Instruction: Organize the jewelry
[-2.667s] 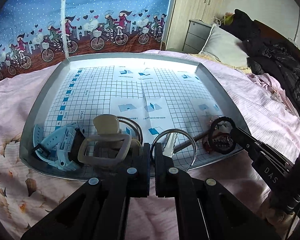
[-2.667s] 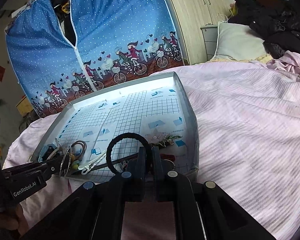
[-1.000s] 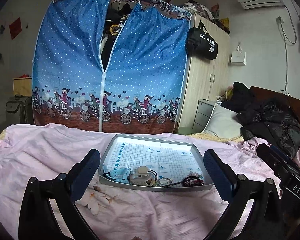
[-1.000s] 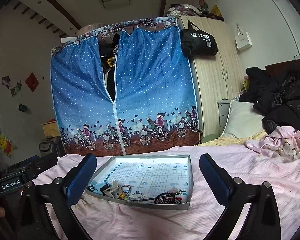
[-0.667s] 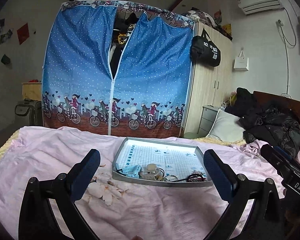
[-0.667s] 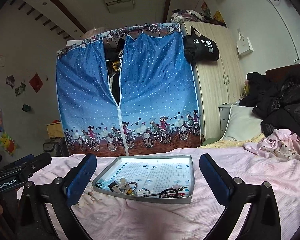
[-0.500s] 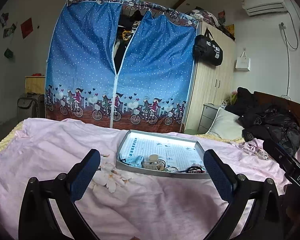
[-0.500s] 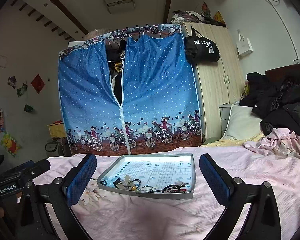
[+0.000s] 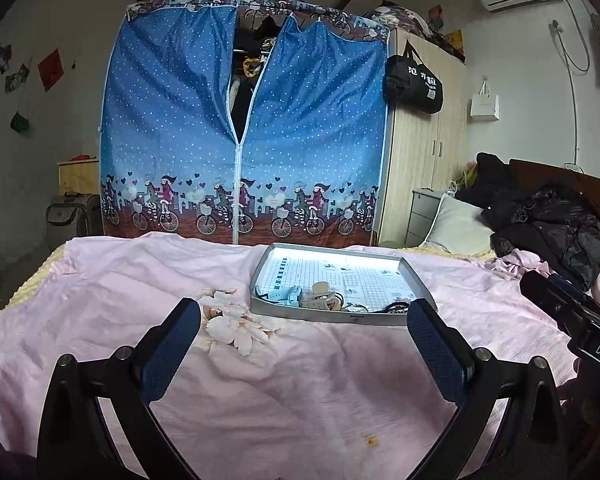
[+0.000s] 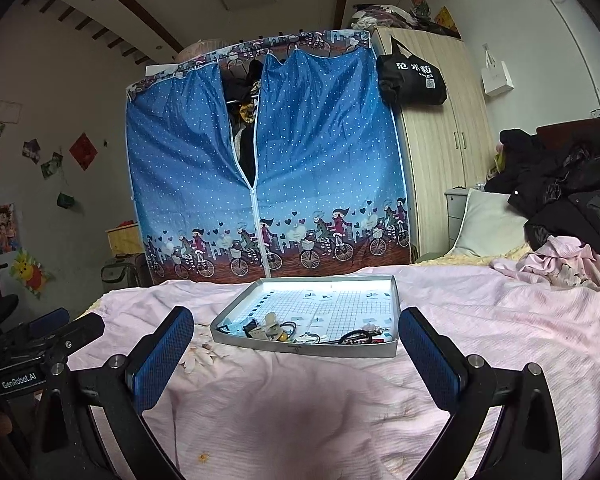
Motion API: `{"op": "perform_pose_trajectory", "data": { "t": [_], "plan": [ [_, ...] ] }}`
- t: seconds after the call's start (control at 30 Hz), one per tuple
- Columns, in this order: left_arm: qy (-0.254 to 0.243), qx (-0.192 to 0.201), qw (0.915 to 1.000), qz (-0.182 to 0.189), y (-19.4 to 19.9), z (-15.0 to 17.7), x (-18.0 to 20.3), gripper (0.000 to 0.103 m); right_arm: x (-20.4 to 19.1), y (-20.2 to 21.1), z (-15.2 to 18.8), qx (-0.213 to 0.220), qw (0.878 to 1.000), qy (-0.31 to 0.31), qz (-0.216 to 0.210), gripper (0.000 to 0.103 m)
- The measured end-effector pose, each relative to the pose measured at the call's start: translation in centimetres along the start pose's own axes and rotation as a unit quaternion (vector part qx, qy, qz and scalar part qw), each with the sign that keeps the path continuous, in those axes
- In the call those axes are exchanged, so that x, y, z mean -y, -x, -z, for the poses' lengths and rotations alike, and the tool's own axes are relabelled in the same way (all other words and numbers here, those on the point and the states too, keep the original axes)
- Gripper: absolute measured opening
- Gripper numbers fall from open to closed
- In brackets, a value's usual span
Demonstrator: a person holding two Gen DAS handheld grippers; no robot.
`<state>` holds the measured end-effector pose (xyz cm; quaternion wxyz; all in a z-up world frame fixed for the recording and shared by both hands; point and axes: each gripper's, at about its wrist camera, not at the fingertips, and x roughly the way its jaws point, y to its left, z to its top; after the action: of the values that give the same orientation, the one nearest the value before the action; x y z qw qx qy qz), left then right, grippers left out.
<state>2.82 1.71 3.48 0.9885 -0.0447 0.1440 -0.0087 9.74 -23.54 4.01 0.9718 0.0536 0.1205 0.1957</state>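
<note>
Grippers clear of tray

Left gripper [image 9: 303, 334] and right gripper [image 10: 296, 340] hover above the pink bedspread [image 10: 340, 400], jaws wide, holding nothing. Jewelry [image 10: 284, 330] sits grouped along the tray's [image 10: 392, 292] near edge, likely sorted.

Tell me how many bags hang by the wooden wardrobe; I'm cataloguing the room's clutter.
2. A black bag hangs on the wooden wardrobe at its upper left corner, and a white paper bag hangs on the wall just right of it. Others may be hidden out of view.

Black grippers [image 9: 300, 344]; blue finger pads [image 10: 162, 362]
</note>
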Motion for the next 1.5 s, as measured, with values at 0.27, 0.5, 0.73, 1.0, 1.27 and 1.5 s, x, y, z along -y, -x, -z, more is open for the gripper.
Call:
{"op": "perform_pose_trajectory", "data": {
  "t": [0.27, 0.5, 0.73, 1.0, 1.27, 1.5],
  "plan": [
    [0.002, -0.003, 1.0, -0.005, -0.7, 0.4, -0.3, 0.101, 0.4, -0.1, 0.4, -0.003, 1.0, -0.004, 0.004, 0.103],
    [0.001, -0.004, 1.0, -0.007, -0.7, 0.4, -0.2, 0.101, 0.4, -0.1, 0.5, -0.006, 1.0, -0.006, 0.008, 0.103],
    [0.001, -0.005, 1.0, -0.008, -0.7, 0.5, -0.2, 0.101, 0.5, -0.1, 0.5, -0.005, 1.0, -0.007, 0.008, 0.103],
    [0.006, -0.008, 0.9999, -0.013, -1.0, 0.8, -0.6, 0.101, 1.0, -0.3, 0.7, -0.01, 1.0, -0.011, 0.012, 0.103],
    [0.005, 0.012, 0.9985, -0.053, -0.2, 0.8, -0.7, 0.101, 1.1, -0.5, 0.9, -0.014, 1.0, -0.014, 0.015, 0.103],
    [-0.006, 0.013, 0.9987, -0.05, -0.4, 1.0, -0.5, 0.101, 1.1, -0.6, 1.0, -0.015, 1.0, -0.014, 0.015, 0.103]
  ]
}}
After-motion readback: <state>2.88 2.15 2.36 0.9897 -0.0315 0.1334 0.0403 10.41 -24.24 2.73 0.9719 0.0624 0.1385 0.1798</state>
